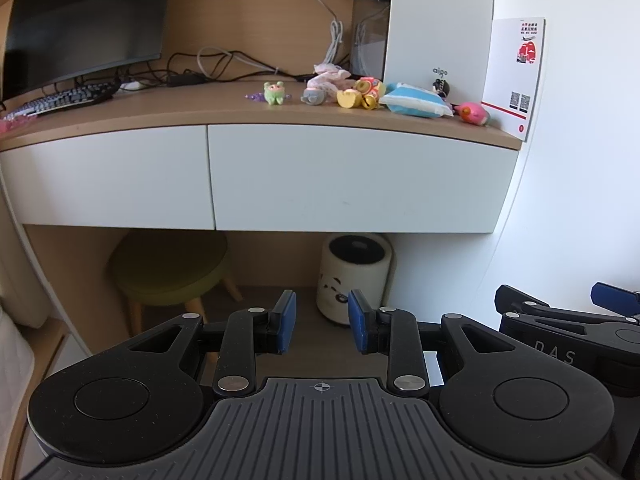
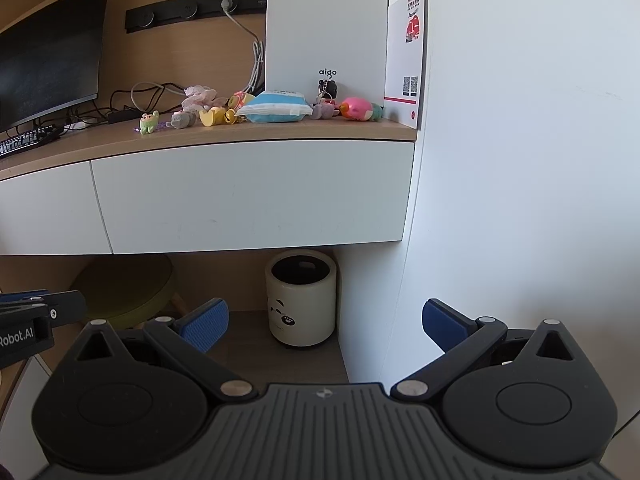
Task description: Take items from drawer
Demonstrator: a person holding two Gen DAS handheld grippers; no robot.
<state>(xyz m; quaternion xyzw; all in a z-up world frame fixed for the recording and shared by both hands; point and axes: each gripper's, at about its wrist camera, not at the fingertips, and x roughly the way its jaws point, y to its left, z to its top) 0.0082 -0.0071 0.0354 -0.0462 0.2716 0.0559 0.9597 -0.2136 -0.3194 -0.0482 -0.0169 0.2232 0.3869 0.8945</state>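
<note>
Although both drawer fronts under the bench [image 1: 360, 118] are shut flush, the wider right drawer [image 2: 252, 194] is the one both cameras face, so it is probably the one to be opened. It lies ahead of and above both sets of tongs, its long axis running left to right along the bench's front edge. No handle shows on its white face; the lower edge, above the open space with the panda bin [image 2: 301, 298] and the green stool [image 1: 168, 268], looks like the only place to hook and pull.

The left tongs [image 1: 322, 322] hang low and well short of the drawer, blue pads drawn close with a narrow gap and nothing between them. The right tongs [image 2: 325, 322] hang at about the same height, spread wide and empty, pointing toward the drawer's right end by the wall [image 2: 520, 160]. Neither touches anything; which is nearer I cannot tell, though the right tongs' spread suits catching the lower edge.

Whatever the drawer holds is hidden. On the bench's right end, toward the back, sit small toys [image 1: 348, 92] and a blue tissue pack [image 2: 276, 112], near a white computer case [image 2: 326, 28].
</note>
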